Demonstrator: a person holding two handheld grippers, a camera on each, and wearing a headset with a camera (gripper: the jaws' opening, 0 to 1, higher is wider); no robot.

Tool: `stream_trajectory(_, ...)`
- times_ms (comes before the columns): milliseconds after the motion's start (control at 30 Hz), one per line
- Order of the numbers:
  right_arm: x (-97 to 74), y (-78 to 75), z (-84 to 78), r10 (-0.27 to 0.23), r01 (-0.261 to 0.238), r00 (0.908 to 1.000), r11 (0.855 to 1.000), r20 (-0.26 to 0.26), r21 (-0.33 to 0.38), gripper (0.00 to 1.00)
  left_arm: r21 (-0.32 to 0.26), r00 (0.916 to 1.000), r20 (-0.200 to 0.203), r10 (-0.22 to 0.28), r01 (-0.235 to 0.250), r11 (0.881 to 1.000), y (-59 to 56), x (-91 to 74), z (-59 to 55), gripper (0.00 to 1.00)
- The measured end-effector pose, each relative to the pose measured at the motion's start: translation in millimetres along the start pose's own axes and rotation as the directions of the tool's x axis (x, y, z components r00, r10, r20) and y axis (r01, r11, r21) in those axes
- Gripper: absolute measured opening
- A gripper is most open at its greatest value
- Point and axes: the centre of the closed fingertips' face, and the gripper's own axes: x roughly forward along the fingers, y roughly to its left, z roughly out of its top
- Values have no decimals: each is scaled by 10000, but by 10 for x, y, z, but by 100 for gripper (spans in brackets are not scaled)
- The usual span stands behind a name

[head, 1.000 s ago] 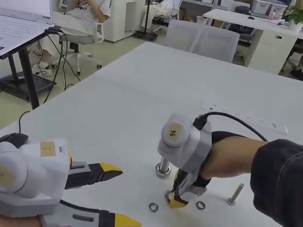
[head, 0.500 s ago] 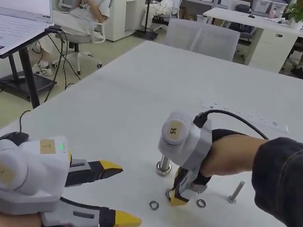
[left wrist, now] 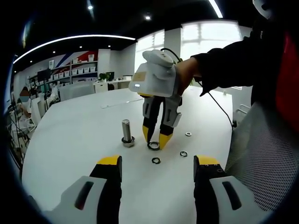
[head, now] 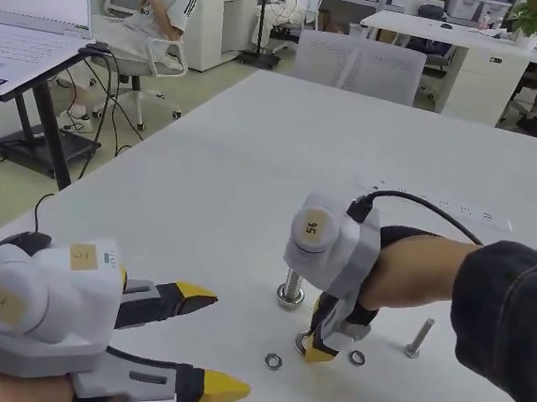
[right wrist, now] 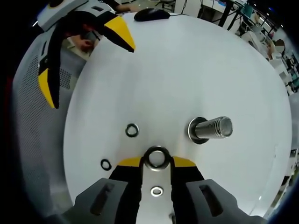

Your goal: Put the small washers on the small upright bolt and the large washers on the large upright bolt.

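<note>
On the white desk (head: 206, 168), just beside the large bolt (head: 291, 288), the right hand-held gripper (head: 319, 347) is pinching a large washer (right wrist: 157, 157). Its jaws are closing narrowly on opposite edges of the rim. Whether the washer is touching the desk cannot be told. The washer is probably behaving as a thin, stiff, light metal ring. Being smooth, it is likely to swivel or slip in the pinch. Holding it by the outer rim is keeping the hole free to pass over the threaded top. In the right gripper view the bolt is standing upright near the yellow tips, to the right of the washer. Small washers (right wrist: 132, 129) are lying flat close around the tips. A small bolt (head: 419, 339) is lying on its side beyond the hand. The left hand-held gripper (head: 216, 344) is hovering wide open, carrying nothing, well apart.
</note>
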Motion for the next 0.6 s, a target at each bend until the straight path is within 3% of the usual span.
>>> stream_trajectory(600, -161, -35, -33, -161, 161, 9999, 9998, 16, 105, 23, 42, 10000, 72, -54, 54, 10000, -14, 0, 19, 61)
